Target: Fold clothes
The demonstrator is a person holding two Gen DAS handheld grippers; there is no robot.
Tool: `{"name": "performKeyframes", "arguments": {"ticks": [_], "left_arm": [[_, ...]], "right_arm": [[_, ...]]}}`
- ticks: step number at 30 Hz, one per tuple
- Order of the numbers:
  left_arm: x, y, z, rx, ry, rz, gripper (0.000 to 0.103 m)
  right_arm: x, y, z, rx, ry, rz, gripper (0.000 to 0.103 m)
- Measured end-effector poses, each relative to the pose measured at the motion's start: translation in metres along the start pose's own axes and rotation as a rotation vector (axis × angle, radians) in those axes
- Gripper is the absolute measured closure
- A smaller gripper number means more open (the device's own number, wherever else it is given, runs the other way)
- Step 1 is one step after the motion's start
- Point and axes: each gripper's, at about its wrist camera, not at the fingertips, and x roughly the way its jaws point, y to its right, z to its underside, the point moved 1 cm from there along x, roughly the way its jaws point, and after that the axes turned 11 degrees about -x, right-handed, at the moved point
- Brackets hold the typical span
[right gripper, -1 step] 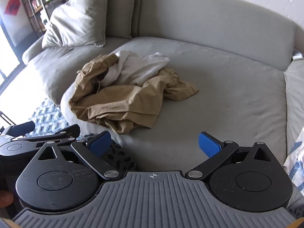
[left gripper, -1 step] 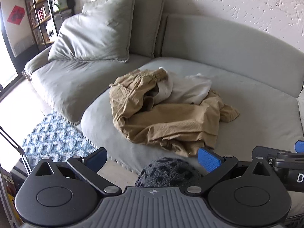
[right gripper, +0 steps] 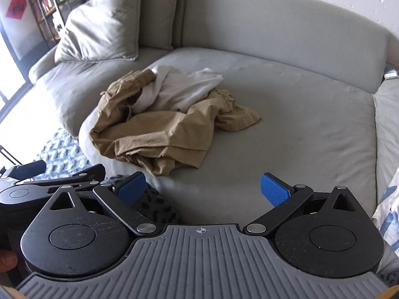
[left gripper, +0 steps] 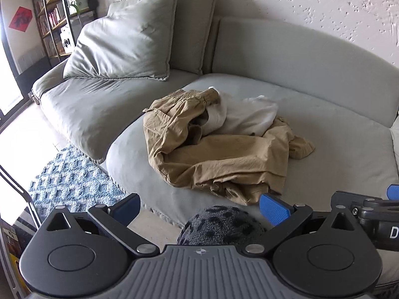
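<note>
A crumpled tan garment (left gripper: 219,149) lies in a heap on the grey sofa seat (left gripper: 336,154), with a white garment (left gripper: 249,117) bunched on its far side. The same heap shows in the right wrist view, tan (right gripper: 162,134) and white (right gripper: 184,92). My left gripper (left gripper: 199,209) is open and empty, held short of the heap's near edge. My right gripper (right gripper: 203,189) is open and empty, to the right of the heap above the bare seat (right gripper: 299,137). The left gripper also shows at the right wrist view's left edge (right gripper: 49,182).
Large grey cushions (left gripper: 124,42) lean at the sofa's back left. A blue patterned rug (left gripper: 67,179) lies on the floor at left. A dark spotted fabric (left gripper: 222,224) sits just under my left gripper. A bookshelf (left gripper: 59,12) stands far left. A blue-white cloth (right gripper: 389,209) is at right.
</note>
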Motion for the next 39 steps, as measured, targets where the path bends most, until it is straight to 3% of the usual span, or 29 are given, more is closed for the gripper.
{"name": "performKeyframes", "arguments": {"ticks": [5,7,11,39], "left_arm": [[-0.019,-0.004,-0.003,0.026,0.052,0.011,0.001],[0.006,0.001,0.007,0.017,-0.004,-0.009,0.001],[0.008,0.006,0.0,0.014,-0.023,-0.031,0.001],[0.005,0.001,0.003,-0.001,-0.035,-0.028,0.001]], "right_arm": [[0.002,-0.009,0.002,0.046,-0.003,-0.02,0.002],[0.009,-0.003,0.004,0.059,-0.006,-0.038,0.002],[0.005,0.006,0.0,0.076,0.004,-0.051,0.002],[0.0,0.002,0.003,0.059,0.034,-0.028,0.002]]}}
